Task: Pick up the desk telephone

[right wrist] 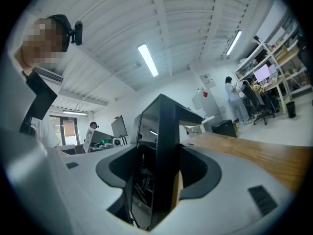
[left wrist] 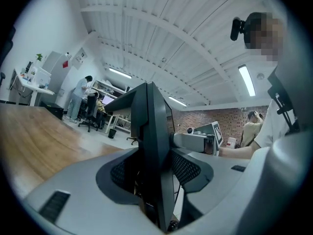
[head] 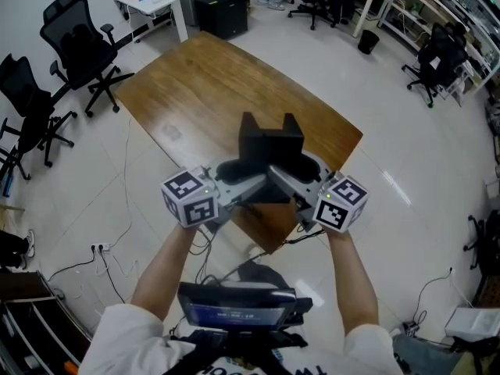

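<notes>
Nearest, two bare forearms reach forward from the bottom of the head view. The left gripper [head: 244, 184] and right gripper [head: 293, 184] meet over the near corner of the wooden table [head: 195, 84]. Each gripper's jaws are clenched on a black panel of the desk telephone [head: 269, 143], which sits between them. Whether it touches the tabletop cannot be told. Farther left stand black office chairs [head: 78, 37].

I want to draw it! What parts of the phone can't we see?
Telephone buttons and handset: head view, only a dark blurry shape.
Its near end: head view, covered by left tool and right tool.
Gripper views: too close, one black edge shows, rest cut off.
</notes>
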Demonstrator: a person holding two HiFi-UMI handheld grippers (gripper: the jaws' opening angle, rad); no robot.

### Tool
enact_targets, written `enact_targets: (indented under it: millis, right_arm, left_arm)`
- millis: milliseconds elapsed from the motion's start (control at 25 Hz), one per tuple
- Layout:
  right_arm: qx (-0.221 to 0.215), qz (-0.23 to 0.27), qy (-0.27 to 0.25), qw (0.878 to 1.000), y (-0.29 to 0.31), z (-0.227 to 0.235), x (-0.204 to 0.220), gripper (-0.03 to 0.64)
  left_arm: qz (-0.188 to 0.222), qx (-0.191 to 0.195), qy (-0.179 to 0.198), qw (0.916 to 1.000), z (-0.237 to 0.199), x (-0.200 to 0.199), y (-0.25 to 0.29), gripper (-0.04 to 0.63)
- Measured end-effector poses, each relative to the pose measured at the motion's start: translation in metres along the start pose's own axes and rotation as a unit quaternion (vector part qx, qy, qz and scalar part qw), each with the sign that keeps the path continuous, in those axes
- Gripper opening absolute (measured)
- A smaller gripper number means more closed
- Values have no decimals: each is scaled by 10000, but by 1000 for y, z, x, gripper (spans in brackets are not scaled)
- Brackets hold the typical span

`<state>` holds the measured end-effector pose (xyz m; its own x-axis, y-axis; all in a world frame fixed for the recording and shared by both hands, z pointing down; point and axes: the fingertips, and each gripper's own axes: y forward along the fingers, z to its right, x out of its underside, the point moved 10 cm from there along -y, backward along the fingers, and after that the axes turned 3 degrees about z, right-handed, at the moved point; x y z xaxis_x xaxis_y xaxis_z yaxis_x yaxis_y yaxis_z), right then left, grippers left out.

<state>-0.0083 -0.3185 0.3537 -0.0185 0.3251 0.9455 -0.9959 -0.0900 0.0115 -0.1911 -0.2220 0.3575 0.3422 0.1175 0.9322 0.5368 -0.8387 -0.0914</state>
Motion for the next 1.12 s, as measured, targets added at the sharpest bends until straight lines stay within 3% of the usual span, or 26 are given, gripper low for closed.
enact_targets:
  millis: [480,1120]
  right_arm:
    - [49,291,-546,9981,-27,-59,-24,264]
    - [-29,489,-923,9945,-54,-132,-21,264]
  left_arm:
    - [248,265,583,9976,53,-22,-23,204]
    - [521,342,910,9939,115,-22,-71,204]
